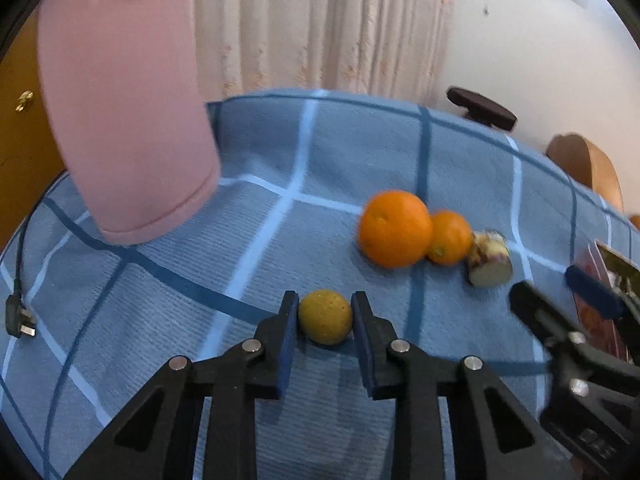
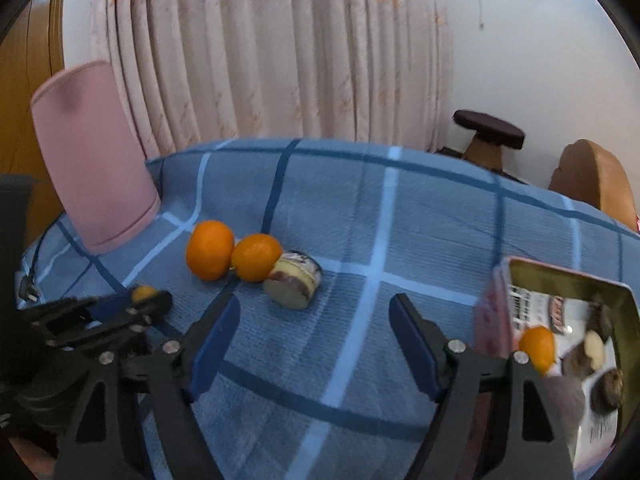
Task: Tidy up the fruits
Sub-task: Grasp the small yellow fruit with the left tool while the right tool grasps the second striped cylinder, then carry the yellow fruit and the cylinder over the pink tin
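Tin tray (image 2: 624, 300): sitting at the right edge of the checked blue cloth (image 2: 360, 220). Inside it I'm seeing a small orange fruit (image 2: 538, 346) lying on a printed liner w/ pics of food; a pale round shape beside it could be print or real, can't tell.

Pink tub (image 2: 92, 152): standing upside down at the far left of the cloth, wide end down, so nothing is showing inside.

Loose fruit: big orange (image 1: 394, 228) and smaller orange (image 1: 450, 238) are touching each other mid-cloth; a cut pale chunk w/ purple streaks (image 1: 490, 264) is lying right against the smaller one, cut face toward the cameras.

Left gripper (image 1: 325, 316): blue pads are pressing both sides of a yellow-green speckled fruit (image 1: 325, 316), so it's clamped on it, low over the cloth and nearer than the oranges.

Right gripper (image 2: 316, 344): jaws are standing wide apart w/ nothing between them, hovering over bare cloth between the loose fruit and the tray.

Only in left wrist view: a black plug and cord (image 1: 18, 316) are lying at the cloth's left edge; the right gripper is poking in from the right, blurred; the tray is only a sliver.

Only in right wrist view: the tray's contents; the left gripper is showing at far left w/ just a yellow bit of its fruit peeking out.

Background: pale curtains (image 2: 280, 48), a dark round stool (image 2: 490, 130).
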Available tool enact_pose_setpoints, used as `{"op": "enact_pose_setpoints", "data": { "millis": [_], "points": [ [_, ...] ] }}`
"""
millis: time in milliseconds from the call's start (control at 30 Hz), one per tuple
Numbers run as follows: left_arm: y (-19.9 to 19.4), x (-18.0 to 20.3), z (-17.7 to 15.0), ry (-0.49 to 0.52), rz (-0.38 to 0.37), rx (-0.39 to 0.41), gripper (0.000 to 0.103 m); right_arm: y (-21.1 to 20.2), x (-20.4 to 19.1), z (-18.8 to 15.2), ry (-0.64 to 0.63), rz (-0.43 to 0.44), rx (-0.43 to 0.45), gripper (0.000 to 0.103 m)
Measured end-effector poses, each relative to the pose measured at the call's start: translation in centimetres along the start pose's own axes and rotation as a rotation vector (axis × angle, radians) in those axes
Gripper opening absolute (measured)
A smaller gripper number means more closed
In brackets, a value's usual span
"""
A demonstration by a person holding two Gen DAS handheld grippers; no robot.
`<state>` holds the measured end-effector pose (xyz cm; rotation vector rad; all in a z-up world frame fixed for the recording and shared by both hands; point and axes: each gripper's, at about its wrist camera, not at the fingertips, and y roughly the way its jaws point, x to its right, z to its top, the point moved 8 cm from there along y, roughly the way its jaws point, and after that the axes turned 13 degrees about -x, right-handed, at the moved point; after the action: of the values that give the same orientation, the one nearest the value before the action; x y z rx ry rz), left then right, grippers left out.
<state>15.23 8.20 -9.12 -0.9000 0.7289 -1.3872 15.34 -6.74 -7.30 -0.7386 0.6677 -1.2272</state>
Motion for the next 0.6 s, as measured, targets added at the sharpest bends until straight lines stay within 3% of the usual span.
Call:
{"op": "enact_pose_setpoints", "data": {
  "millis": [300,400,467,600],
  "points": [
    [-1.5,-3.5,1.4,-0.111,-0.023,0.060,0.028,4.5,-0.6,1.9,-0.038,0.018,-0.138,0.079],
    [-1.5,-3.4,1.3,-0.115,-0.034,0.058,0.028,5.4,-0.8,1.8,-0.039,0.034,-0.173,0.061],
    [-1.4,-3.2,1.2,-0.104,-0.030,0.057,0.028,5.2,-0.8,1.8,-0.050,0.006,-0.172,0.041],
    [-1.3,-2.5,1.3,-0.073,-0.009,0.068,0.028,4.4,-1.0,0.7,-0.069,-0.002,-0.169,0.038]
  ]
}}
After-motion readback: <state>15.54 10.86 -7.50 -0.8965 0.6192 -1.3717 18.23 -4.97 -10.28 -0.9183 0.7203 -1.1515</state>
